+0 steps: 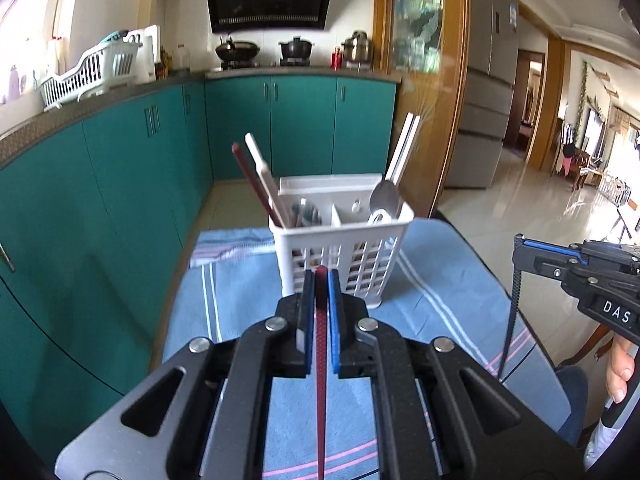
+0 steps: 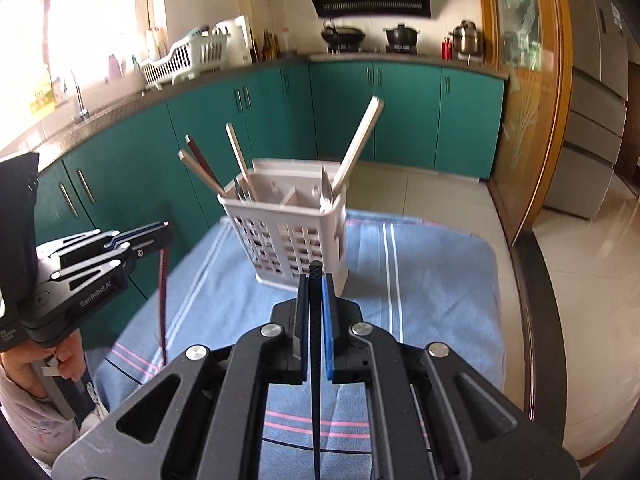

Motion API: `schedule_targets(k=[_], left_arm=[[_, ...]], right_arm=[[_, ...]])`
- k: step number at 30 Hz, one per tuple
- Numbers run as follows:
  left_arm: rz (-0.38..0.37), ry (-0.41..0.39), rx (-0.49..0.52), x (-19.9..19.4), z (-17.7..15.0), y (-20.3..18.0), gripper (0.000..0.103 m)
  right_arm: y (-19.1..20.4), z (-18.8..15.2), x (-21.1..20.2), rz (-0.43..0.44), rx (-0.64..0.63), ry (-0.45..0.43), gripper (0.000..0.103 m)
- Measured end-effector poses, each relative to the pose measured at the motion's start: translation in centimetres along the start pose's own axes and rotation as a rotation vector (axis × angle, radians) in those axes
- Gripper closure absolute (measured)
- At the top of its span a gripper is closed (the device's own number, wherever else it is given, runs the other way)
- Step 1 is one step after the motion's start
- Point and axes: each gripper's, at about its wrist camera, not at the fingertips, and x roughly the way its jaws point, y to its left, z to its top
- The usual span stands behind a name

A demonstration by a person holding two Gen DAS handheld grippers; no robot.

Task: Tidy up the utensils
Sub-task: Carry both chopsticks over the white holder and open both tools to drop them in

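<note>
Two tongs raised over the table (image 1: 472,280), each clenched on one chopstick. Left tongs (image 1: 321,280) gripping a dark red chopstick (image 1: 321,360) between blue pads, its blunt end poking just past the tips, the rest running back under the camera. Right tongs (image 2: 316,280) gripping a black chopstick (image 2: 315,360) the same way; from the left wrist view, seen at the right edge (image 1: 520,250) with the black stick hanging down from the tips. White slatted utensil holder (image 1: 340,256) standing upright on a blue striped towel (image 1: 240,300), just ahead of both tongs and apart from them. Red and pale chopsticks (image 1: 256,180) leaning out of its left compartment, a metal spoon (image 1: 384,198) and two pale chopsticks (image 1: 404,148) in the right one. Part of a hand (image 1: 620,368) visible under the right tongs. Teal cabinets (image 1: 120,180) behind, pots on a stove (image 1: 296,50), a white dish rack (image 1: 92,72) on the far worktop.
</note>
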Motion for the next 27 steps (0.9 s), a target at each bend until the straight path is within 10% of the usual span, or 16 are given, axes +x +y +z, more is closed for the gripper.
schedule_targets(k=[27], left_arm=[[0.024,-0.100,0.013,-3.6,1.8,-1.0,0.097]], right_arm=[[1.7,1.9,-2.2,-0.009,-0.024,-0.081,0.096]])
